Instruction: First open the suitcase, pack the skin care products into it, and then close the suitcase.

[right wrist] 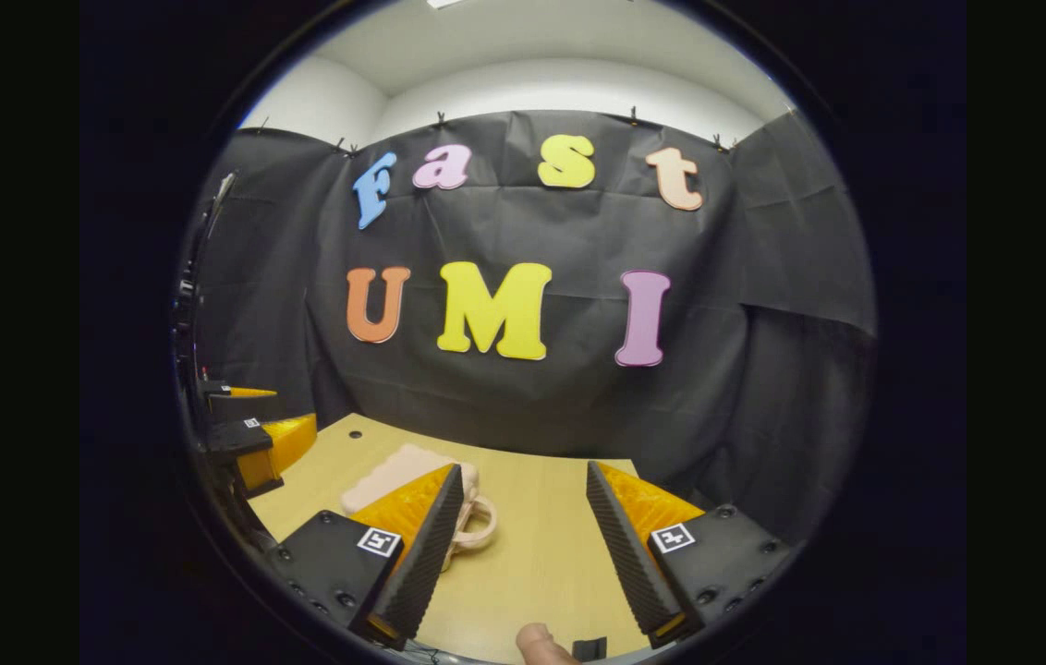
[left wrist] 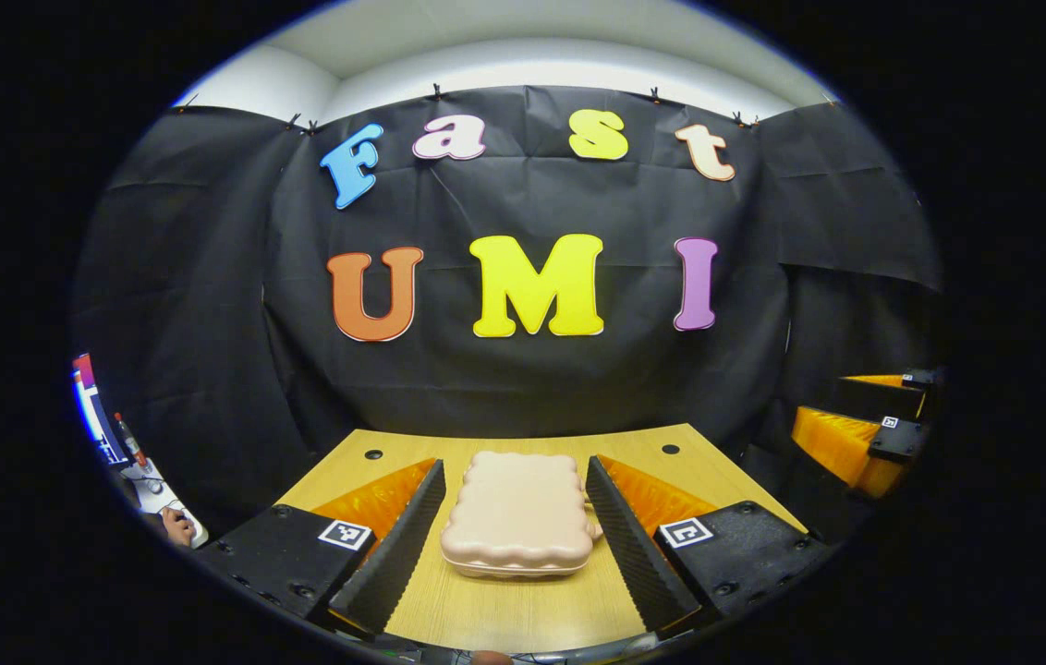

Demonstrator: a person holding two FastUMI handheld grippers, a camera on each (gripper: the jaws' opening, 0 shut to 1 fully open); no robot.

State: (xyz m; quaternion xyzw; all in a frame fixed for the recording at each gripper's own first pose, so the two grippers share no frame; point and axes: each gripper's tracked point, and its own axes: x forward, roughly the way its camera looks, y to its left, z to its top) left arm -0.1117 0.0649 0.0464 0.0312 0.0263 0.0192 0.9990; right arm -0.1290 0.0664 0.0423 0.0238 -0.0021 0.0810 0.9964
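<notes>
Left gripper view has the closed pink suitcase (left wrist: 519, 515) lying flat on the wooden worktop (left wrist: 504, 610), framed between the left gripper (left wrist: 516, 531) fingers, spread wide and holding nothing. Right gripper view puts the right gripper (right wrist: 523, 536) likewise wide apart over bare worktop, its near finger (right wrist: 421, 554) partly blocking the suitcase's handle (right wrist: 477, 522)

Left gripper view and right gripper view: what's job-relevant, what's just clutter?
For the job:
- pink suitcase, shut, flat on the table
- left gripper, open, fingers either side of the case
- right gripper, open over bare table

Lying about:
- screen and desk items at far left
</notes>
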